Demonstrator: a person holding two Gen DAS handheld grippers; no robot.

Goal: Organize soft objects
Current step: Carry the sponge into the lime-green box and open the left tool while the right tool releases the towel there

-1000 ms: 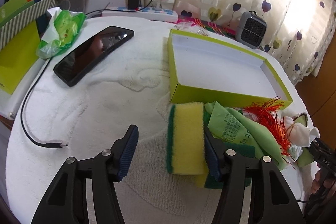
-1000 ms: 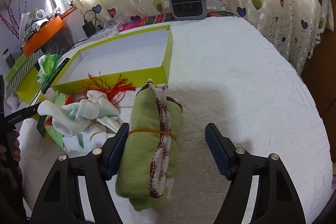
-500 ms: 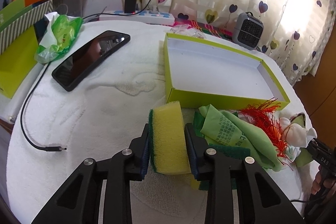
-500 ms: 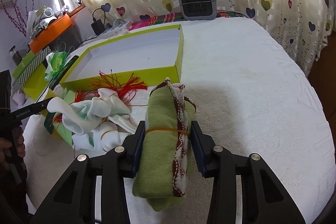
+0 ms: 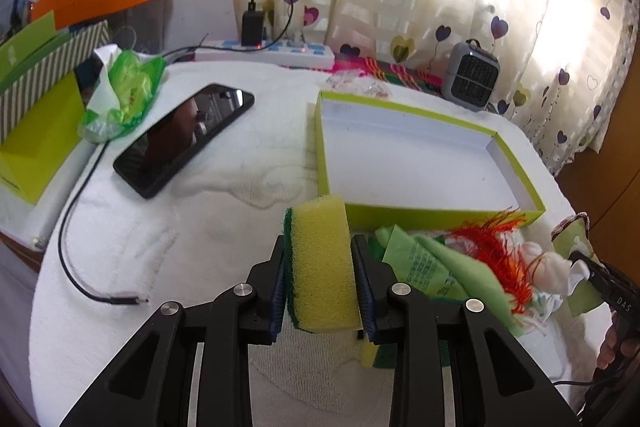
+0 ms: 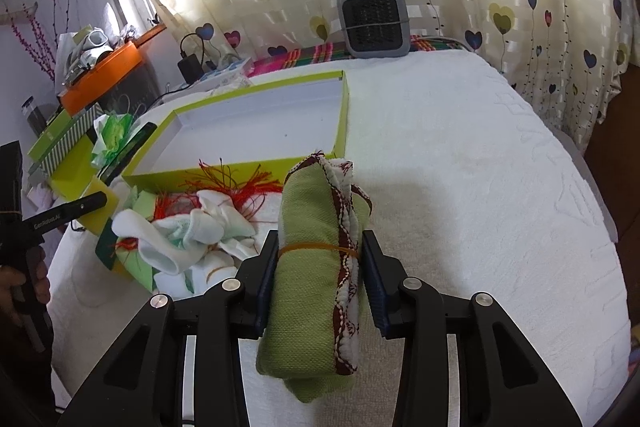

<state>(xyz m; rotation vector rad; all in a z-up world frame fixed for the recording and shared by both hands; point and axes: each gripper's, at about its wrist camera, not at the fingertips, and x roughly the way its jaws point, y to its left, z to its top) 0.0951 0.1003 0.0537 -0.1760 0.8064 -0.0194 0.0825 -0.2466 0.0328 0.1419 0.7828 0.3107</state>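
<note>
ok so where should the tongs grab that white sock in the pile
Take the white sock across its plump rolled end, coming from above with the tongs straddling it. That end sits on top of the pile, clear of the red threads, and is narrow enough to pinch.

A black phone (image 5: 184, 139) lies on the white cover (image 5: 224, 211), a small grey heater (image 6: 374, 21) behind.
</note>
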